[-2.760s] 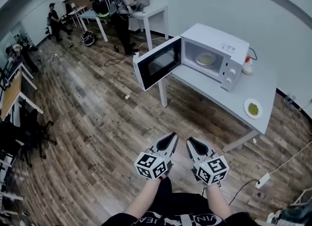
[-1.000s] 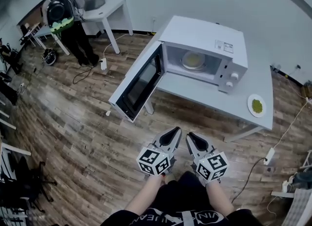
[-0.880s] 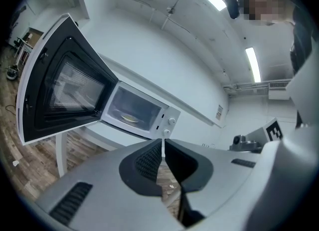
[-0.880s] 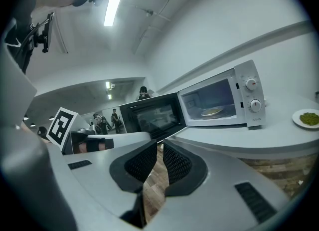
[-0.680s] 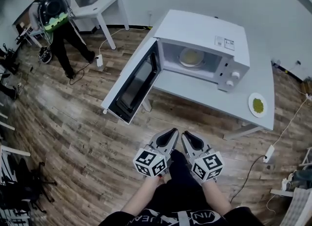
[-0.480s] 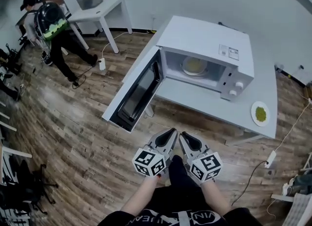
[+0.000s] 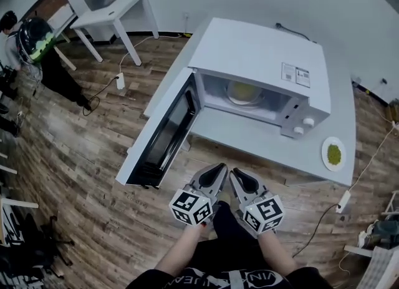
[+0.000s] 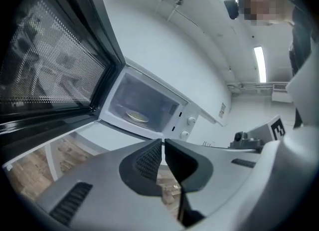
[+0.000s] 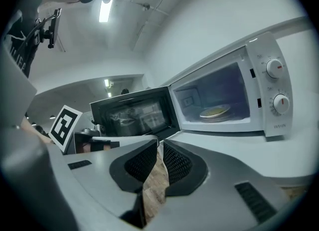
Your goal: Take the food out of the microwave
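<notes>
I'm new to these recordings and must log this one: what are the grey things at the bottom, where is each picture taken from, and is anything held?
There is no robot: a person holds a two-jaw gripper in each hand. The head view looks down from a camera on the person's head; the left gripper and right gripper show near its bottom, each carrying a marker cube. The other two pictures come from cameras riding on those grippers, looking along their jaws. Both pairs of jaws are closed and hold nothing. Ahead, on a white table, stands a white microwave with its door open; inside sits a plate of yellowish food. A small plate of green food lies on the table to its right.
</notes>
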Demonstrator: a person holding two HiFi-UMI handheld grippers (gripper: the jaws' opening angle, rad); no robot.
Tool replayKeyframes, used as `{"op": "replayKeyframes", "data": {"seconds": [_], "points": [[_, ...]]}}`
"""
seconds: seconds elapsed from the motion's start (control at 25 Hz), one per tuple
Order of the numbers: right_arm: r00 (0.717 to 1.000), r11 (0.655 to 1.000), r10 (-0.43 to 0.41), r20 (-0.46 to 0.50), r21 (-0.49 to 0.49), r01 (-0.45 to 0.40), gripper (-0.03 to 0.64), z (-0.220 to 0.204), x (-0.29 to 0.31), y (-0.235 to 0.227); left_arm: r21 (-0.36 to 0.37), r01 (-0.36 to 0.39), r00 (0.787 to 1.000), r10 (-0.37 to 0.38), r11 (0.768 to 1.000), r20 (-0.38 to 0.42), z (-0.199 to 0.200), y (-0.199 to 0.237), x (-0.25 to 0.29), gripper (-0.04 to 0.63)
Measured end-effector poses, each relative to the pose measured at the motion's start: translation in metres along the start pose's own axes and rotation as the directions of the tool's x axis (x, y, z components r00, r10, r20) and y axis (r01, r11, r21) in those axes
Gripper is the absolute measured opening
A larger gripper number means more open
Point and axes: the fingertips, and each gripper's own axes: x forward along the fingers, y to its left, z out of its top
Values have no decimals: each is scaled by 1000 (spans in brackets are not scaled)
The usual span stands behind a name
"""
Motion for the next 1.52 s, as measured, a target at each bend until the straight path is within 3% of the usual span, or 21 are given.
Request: {"op": "replayKeyframes", "data": {"seconds": [0.48,0.76,0.88,1.16,1.52], "points": [[1000,999,0,-29,-49,-2,55,13,51,-47,-3,19,1000,-19,1000,-11,8,37,51,23],[997,981,-15,-72,-191,1,55,23,77,-76,7,19,1000,-19,1000,9,14,59,76,23],[994,956,-63,-90,-291,34,57,29,88,-93,11,24,1000,-25,1000,10,14,64,85,23],[982,846,-160,-96,-526,86,64,55,116,-126,19,33,999,-33,999,9,19,73,100,23],[960,792,-208,-189,-608,52,118,53,158,-156,18,26,999,-26,1000,20,26,80,109,23]]}}
